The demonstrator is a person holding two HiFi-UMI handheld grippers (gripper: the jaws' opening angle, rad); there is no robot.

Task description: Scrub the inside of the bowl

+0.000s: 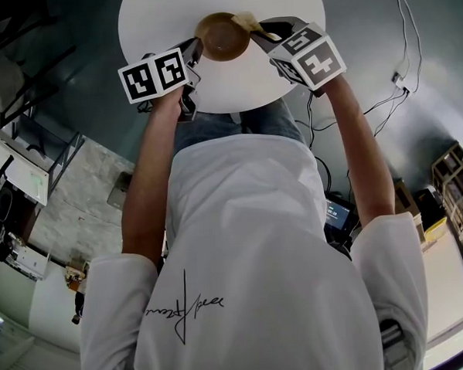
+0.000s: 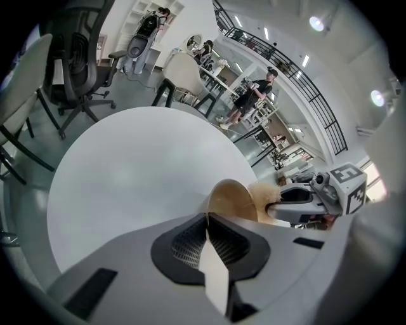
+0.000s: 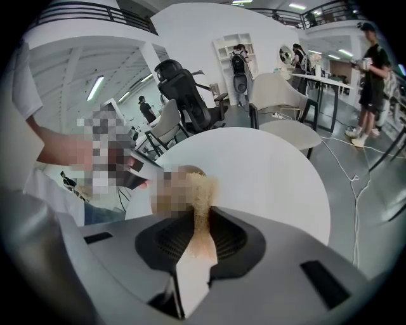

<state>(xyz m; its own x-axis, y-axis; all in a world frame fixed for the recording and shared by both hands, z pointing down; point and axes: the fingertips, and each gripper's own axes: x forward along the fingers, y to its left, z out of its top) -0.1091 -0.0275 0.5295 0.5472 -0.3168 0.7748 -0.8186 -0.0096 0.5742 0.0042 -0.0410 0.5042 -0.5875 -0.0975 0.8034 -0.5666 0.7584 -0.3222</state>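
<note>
Head view: found wooden bowl on round white table, set between both tools; left gripper at its left rim, right gripper just right of it.

Left gripper view: recorded jaws clamped narrow on the rim, with fibrous scrubber at the bowl's far side.

Right gripper view: recorded jaws pinched on the scrubber, bowl close ahead, slightly left.

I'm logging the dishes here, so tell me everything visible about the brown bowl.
The small round brown bowl, wooden-looking, smooth and empty, is tilted over the white round table. The left claw is shut on its rim. The tan fibrous scrubber in the right claw seems to touch its other side.
</note>
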